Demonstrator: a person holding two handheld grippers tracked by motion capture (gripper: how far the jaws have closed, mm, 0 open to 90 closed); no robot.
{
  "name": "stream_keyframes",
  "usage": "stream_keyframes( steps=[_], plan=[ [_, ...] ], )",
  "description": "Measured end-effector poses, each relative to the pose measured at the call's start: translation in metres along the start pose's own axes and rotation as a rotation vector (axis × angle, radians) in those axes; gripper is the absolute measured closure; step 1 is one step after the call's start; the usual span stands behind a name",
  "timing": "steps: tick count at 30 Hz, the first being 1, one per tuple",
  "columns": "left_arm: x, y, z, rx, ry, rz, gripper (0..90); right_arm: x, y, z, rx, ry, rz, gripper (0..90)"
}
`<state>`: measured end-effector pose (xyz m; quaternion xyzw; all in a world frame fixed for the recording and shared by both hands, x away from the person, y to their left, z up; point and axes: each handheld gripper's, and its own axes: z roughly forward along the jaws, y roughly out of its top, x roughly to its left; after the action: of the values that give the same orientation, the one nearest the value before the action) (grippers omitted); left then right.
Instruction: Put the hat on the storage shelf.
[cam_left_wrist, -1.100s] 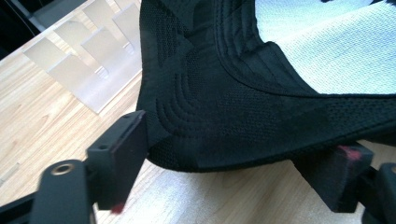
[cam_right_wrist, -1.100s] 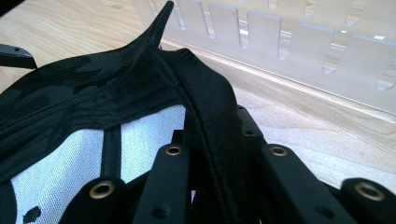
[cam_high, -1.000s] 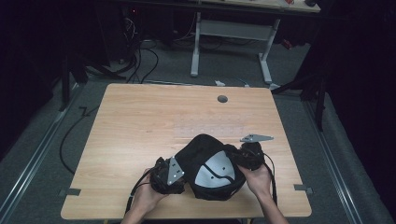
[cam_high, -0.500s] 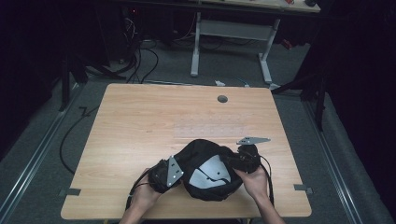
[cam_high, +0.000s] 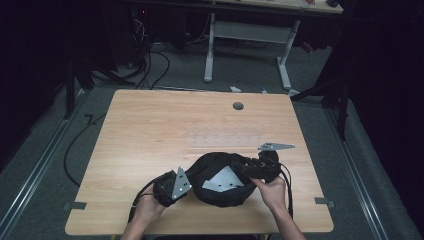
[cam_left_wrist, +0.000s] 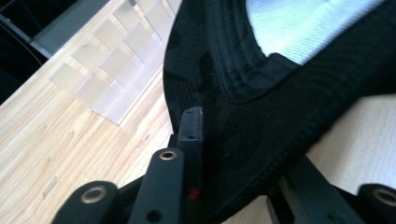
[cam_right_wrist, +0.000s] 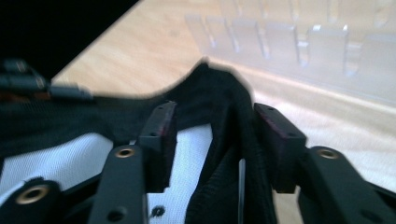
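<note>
1. The black cap lies upside down at the bottom middle of the high view, on the wooden table. Its white lining faces up.
2. The left gripper has just been closing. Its jaws now pinch the cap's rim, with cloth between them.
3. The right gripper has just been opening. A fold of the rim sits between its jaws, but the pads look a bit apart from it, though the view is blurry.
4. Keep the left grip tight and steady, I think.
5. Move the right jaws along the rim before pinching again.
6. Stay off the clear plastic rack behind.
</note>
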<state>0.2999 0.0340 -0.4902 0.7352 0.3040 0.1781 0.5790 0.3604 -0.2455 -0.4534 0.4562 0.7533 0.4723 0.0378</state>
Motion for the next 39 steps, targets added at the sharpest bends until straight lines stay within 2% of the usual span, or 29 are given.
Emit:
stream_keyframes(
  steps=[2,4,5,7,11,17,23,27,29,30,35,37,39],
  plan=[
    [-0.002,0.000,-0.001,0.009,-0.014,0.008,78.2,0.000,0.004,-0.003,-0.027,-0.002,-0.004,47.8],
    [-0.004,0.000,-0.003,0.024,-0.047,0.006,79.9,-0.002,0.009,-0.006,-0.061,-0.014,0.000,46.1],
    [-0.004,0.000,-0.003,0.024,-0.047,0.006,80.6,-0.002,0.009,-0.006,-0.061,-0.014,0.000,46.1],
    [-0.007,0.001,-0.004,0.035,-0.076,0.009,81.9,-0.005,0.015,-0.011,-0.105,-0.028,0.012,43.6],
    [-0.013,0.001,-0.005,0.051,-0.115,0.028,84.9,-0.012,0.022,-0.013,-0.159,-0.042,0.037,41.1],
    [-0.017,0.002,-0.006,0.075,-0.156,0.039,86.4,-0.020,0.025,-0.012,-0.213,-0.086,0.066,36.7],
    [-0.018,0.004,-0.009,0.083,-0.176,0.026,86.4,-0.024,0.030,-0.016,-0.254,-0.102,0.085,35.4],
    [-0.011,0.008,-0.017,0.071,-0.167,-0.026,86.5,-0.037,0.033,-0.029,-0.305,-0.117,0.132,35.6],
    [-0.009,0.008,-0.019,0.064,-0.165,-0.040,86.5,-0.039,0.032,-0.031,-0.301,-0.120,0.142,35.8],
    [-0.005,0.010,-0.022,0.048,-0.155,-0.070,86.5,-0.041,0.029,-0.031,-0.268,-0.135,0.130,36.3],
    [0.006,0.014,-0.025,0.000,-0.119,-0.155,86.5,-0.040,0.012,-0.022,-0.199,-0.184,0.071,39.4],
    [0.008,0.015,-0.025,-0.004,-0.113,-0.164,86.4,-0.040,0.004,-0.017,-0.178,-0.196,0.054,40.9],
    [0.013,0.018,-0.025,-0.023,-0.083,-0.196,86.4,-0.040,-0.003,-0.013,-0.149,-0.200,0.038,43.2]
  ],
)
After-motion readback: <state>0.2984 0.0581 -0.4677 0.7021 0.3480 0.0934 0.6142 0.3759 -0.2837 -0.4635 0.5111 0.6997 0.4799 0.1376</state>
